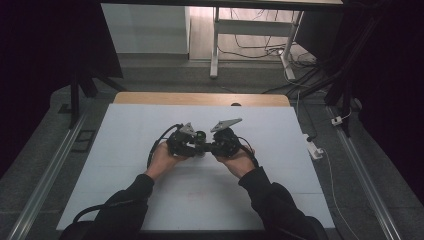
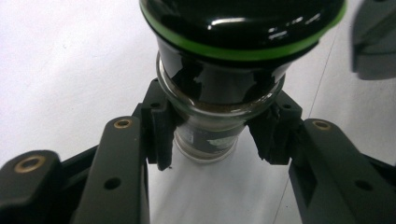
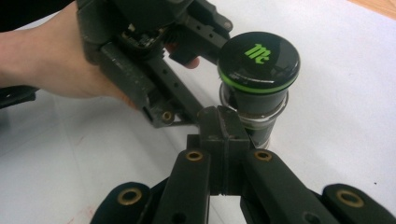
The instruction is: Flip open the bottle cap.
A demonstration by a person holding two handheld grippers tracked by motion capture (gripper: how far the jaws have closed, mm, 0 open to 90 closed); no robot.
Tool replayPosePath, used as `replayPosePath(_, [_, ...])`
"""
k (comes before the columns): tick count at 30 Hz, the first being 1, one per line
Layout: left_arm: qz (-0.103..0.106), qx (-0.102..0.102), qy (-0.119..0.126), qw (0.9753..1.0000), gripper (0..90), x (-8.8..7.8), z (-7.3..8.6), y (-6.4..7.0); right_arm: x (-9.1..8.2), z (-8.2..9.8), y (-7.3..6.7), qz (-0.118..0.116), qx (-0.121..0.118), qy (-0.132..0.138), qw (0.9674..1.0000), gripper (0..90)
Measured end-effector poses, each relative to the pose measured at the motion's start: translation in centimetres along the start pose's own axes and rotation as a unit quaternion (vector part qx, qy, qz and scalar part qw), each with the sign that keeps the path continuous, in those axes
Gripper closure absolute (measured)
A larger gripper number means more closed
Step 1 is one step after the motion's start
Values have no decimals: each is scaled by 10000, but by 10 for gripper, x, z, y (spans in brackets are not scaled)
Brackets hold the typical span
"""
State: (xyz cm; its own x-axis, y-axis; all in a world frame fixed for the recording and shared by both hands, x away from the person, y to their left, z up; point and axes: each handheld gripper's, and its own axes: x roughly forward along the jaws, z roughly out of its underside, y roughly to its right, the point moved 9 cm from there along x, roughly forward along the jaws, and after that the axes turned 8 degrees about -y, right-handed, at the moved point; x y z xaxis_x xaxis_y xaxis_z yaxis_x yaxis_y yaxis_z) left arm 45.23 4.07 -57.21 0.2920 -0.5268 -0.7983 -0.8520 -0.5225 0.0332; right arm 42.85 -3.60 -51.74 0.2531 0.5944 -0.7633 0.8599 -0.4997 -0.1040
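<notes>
A small glass jar (image 2: 205,140) with a glossy black cap (image 3: 258,58) stands upright on the matte white table sheet (image 1: 125,150), at the centre of the sheet in the high view, between the two hands. The cap is a round, flared disc with a thin green ring around its rim and a green logo on its flat top; below it the glass neck bulges into a clear lip.

The left gripper (image 2: 215,135) has its black jaws closed onto the jar's glass body just under that lip, one pad at 9 o'clock and one at 3 o'clock of the jar. The right gripper (image 3: 223,140) shows its blocky black jaws pressed together with no gap, their tips just beside the jar at its 7 o'clock; whether they touch the glass I cannot tell.
</notes>
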Motion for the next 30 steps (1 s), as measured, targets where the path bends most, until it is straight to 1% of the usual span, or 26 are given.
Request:
replayPosePath(1, [1,2,-2,10000,540,0,0,0,0,0,0,0,17,-7,10000,898])
replayPosePath(4, [4,-8,7,10000,540,0,0,0,4,-4,2,102,-72,5,9999,898])
replayPosePath(7, [-2,-12,0,10000,540,0,0,0,5,-5,2,121,-76,17,9999,898])
replayPosePath(11, [4,-49,36,10000,540,0,-1,1,7,-6,1,118,-83,-9,9999,898])
replayPosePath(12, [5,-58,44,10000,540,1,-1,1,7,-6,1,126,-140,1,9998,898])
replayPosePath(13, [2,-34,21,10000,540,0,0,0,7,-6,1,120,-150,6,9998,898])
replayPosePath(14, [-3,36,-37,10000,541,0,1,0,6,-6,0,93,-137,13,9999,898])
replayPosePath(17, [0,-23,14,10000,540,0,0,0,4,-9,-1,98,-129,81,9998,898])
replayPosePath(23, [-7,-25,14,10000,541,0,0,0,3,-9,-1,105,-131,60,9998,899])
replayPosePath(24, [-45,30,-18,10000,541,0,0,0,1,-11,0,145,-152,144,9997,899])
replayPosePath(25, [-54,30,-27,10000,541,0,1,0,1,-11,0,145,-152,144,9997,899])
replayPosePath(26, [-56,30,-30,10000,541,0,1,0,0,-13,1,147,-117,201,9996,899])
replayPosePath(30, [-55,-41,37,10000,541,1,0,1,-8,-19,5,145,-43,306,9994,899])
